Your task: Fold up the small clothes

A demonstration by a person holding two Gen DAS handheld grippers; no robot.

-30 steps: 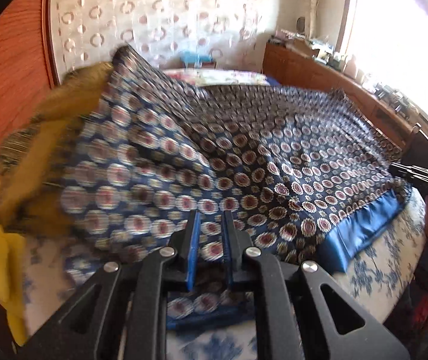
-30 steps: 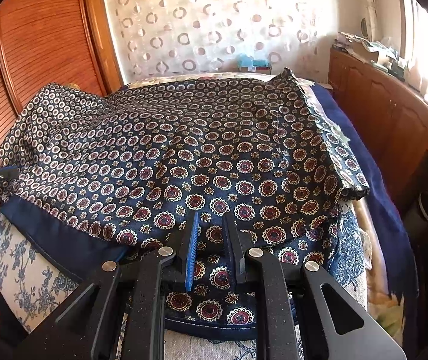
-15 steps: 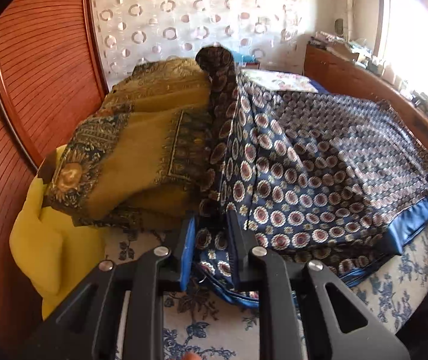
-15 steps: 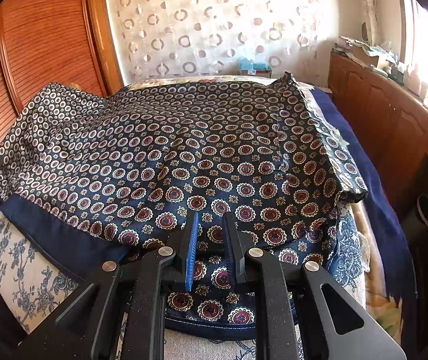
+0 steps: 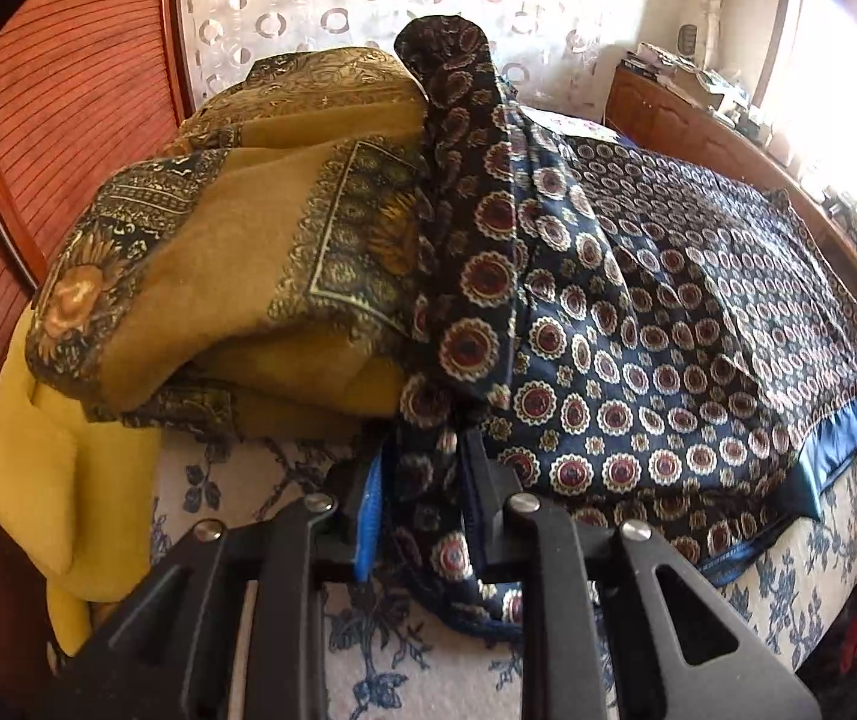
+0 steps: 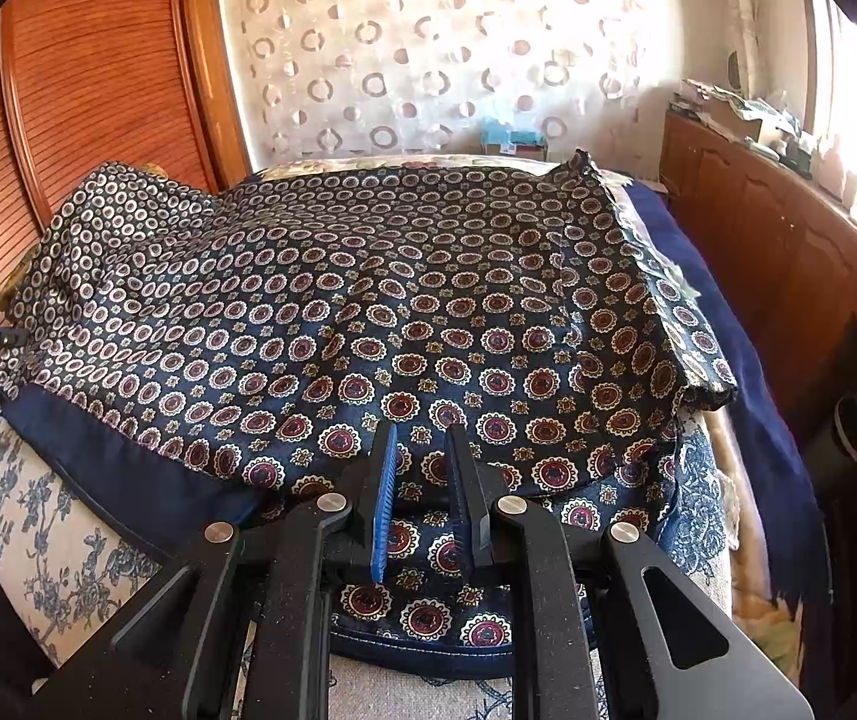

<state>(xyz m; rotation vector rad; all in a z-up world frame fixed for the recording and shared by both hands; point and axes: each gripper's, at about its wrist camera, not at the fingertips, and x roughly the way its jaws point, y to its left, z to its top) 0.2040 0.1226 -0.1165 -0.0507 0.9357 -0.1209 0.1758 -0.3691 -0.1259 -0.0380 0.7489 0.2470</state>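
A navy scarf (image 5: 638, 330) with red and white medallions lies spread over the bed and folded on itself, its plain blue border along the near edge. One end of it rises in a ridge against a pile of ochre cloth. My left gripper (image 5: 422, 480) is at the scarf's near left corner. Its jaws are opening; a bunched strip of scarf still lies between them, with a dark gap beside the blue pad. My right gripper (image 6: 422, 468) is shut on the folded near edge of the scarf (image 6: 398, 300).
An ochre patterned shawl pile (image 5: 218, 276) and a yellow cushion (image 5: 38, 480) sit left of the scarf. The bed (image 6: 20, 480) has a blue-flowered white cover. A slatted wooden wardrobe (image 5: 68, 90) stands on the left, a wooden sideboard (image 6: 788, 252) on the right under the window.
My left gripper swung left and dipped with the scarf's corner, bringing the ochre pile into view, and its jaws widened. The right gripper kept still.
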